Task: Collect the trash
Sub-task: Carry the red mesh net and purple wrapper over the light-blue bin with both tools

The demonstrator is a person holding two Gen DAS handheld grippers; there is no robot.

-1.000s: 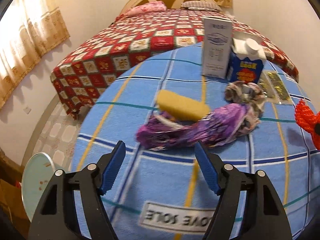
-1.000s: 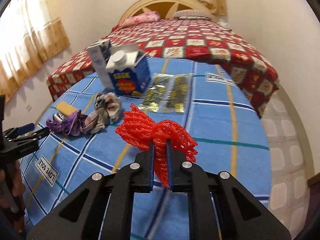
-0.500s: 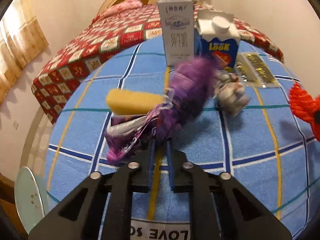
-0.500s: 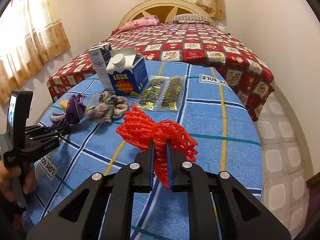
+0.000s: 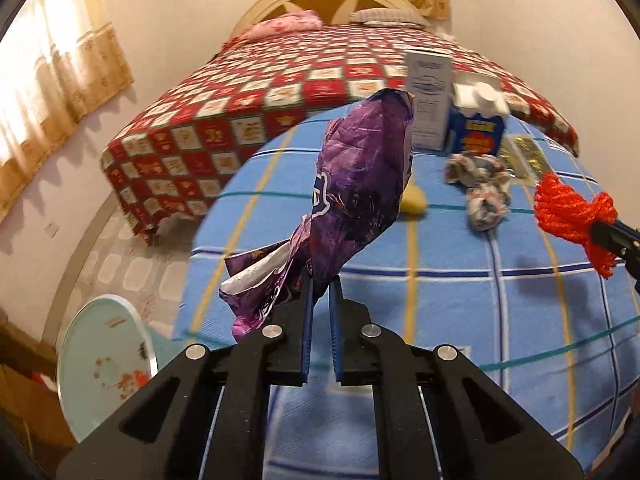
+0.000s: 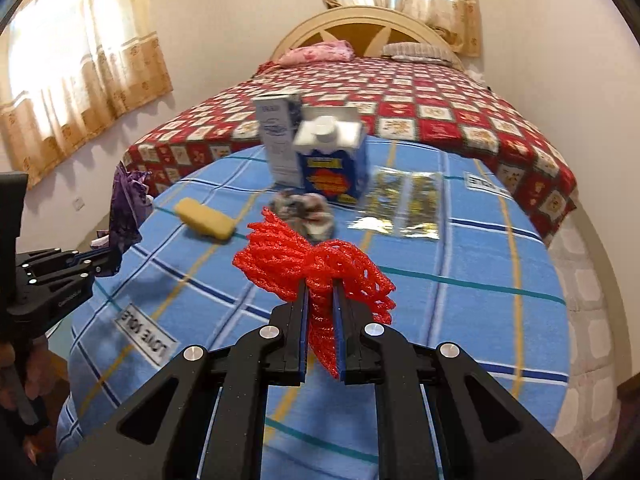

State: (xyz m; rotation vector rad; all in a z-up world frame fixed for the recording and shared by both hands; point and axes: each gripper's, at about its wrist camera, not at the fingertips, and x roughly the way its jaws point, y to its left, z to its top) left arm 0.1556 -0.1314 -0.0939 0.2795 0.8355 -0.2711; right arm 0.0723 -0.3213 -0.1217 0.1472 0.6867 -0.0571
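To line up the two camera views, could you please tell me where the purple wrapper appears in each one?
Left wrist view: the purple wrapper fills the centre, pinched in the left gripper and lifted off the table.
Right wrist view: it is small at the far left edge, sticking up from the left gripper.
Shared landmark: the blue carton standing at the table's far side.

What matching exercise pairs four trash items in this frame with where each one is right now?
Things:
1. purple wrapper
2. red foam net
3. yellow sponge
4. blue carton

Places:
A. standing upright on the table
B. clamped in the right gripper
C. lying flat on the table
D. clamped in the left gripper

Pairs: 1-D, 2-B, 3-C, 4-A
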